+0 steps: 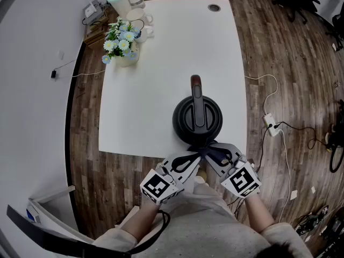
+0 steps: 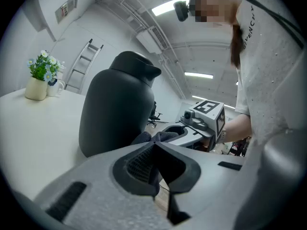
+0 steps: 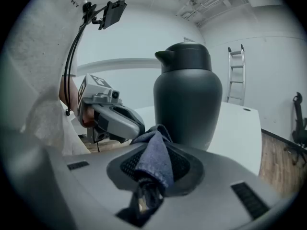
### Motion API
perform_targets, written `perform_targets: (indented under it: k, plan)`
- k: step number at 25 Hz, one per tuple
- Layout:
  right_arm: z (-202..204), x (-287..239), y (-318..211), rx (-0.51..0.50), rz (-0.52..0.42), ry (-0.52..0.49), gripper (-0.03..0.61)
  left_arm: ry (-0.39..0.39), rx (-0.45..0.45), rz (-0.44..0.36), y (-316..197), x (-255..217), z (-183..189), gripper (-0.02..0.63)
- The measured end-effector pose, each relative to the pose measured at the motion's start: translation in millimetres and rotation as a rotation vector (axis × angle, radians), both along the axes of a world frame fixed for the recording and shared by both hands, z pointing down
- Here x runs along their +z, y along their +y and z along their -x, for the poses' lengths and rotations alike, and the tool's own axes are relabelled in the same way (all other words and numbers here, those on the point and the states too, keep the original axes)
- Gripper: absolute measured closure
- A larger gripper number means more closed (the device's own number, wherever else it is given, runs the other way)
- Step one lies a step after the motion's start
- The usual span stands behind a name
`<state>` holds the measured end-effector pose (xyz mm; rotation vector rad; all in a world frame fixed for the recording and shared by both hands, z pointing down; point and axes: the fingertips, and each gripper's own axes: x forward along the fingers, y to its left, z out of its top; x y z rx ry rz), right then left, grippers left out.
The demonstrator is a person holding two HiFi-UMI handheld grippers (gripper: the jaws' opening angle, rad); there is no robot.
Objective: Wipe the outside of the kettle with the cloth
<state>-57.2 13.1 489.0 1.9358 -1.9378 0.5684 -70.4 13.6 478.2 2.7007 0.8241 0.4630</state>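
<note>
The black kettle (image 1: 197,117) stands upright on the white table (image 1: 161,90), close to its front edge. Both grippers meet just in front of the kettle's base. A dark blue cloth (image 1: 216,155) stretches between them. My right gripper (image 1: 210,153) is shut on a bunched fold of the cloth (image 3: 156,159). My left gripper (image 1: 194,156) is shut on the cloth's other end (image 2: 154,139). In the left gripper view the kettle (image 2: 115,109) rises just beyond the jaws. In the right gripper view the kettle (image 3: 188,95) stands directly ahead, its spout pointing left. The cloth lies near the kettle's base; whether it touches is unclear.
A vase of flowers (image 1: 122,44), white mugs (image 1: 141,23) and a pale jug (image 1: 119,1) stand at the table's far left corner. A cable hole (image 1: 214,7) is at the far edge. A power strip (image 1: 270,123) and cables lie on the wooden floor to the right.
</note>
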Motion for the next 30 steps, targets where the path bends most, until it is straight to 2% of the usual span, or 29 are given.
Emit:
perform_targets:
  k: [3, 6, 8, 10, 11, 13, 17, 19, 22, 26, 30]
  plan:
    - [0, -16, 7, -0.067, -0.001, 0.042, 0.514, 0.024, 0.036, 0.008, 10, -13, -5, 0.611]
    - [-3, -49, 23, -0.138, -0.079, 0.075, 0.514, 0.068, 0.077, 0.07, 24, -46, -12, 0.611]
    - [-8, -76, 37, -0.16, -0.134, 0.079, 0.514, 0.148, 0.117, 0.128, 40, -78, -16, 0.611]
    - [-17, -103, 46, -0.152, -0.174, 0.094, 0.514, 0.245, 0.126, 0.088, 50, -98, -17, 0.611]
    - [-22, -115, 47, -0.152, -0.194, 0.114, 0.514, 0.281, 0.097, 0.057, 51, -101, -16, 0.611]
    - [-28, -135, 43, -0.18, -0.215, 0.176, 0.514, 0.3, 0.014, 0.017, 50, -109, -21, 0.611]
    - [-39, -151, 34, -0.272, -0.211, 0.286, 0.514, 0.284, -0.126, 0.111, 45, -129, -40, 0.611]
    - [-45, -154, 30, -0.331, -0.224, 0.331, 0.514, 0.298, -0.181, 0.1, 42, -133, -47, 0.611]
    - [-52, -150, 34, -0.439, -0.266, 0.336, 0.514, 0.282, -0.283, 0.036, 45, -127, -54, 0.611]
    - [-64, -127, 42, -0.606, -0.289, 0.327, 0.514, 0.233, -0.5, -0.071, 50, -104, -67, 0.611]
    - [-76, -106, 46, -0.721, -0.316, 0.272, 0.514, 0.201, -0.683, -0.206, 51, -84, -79, 0.611]
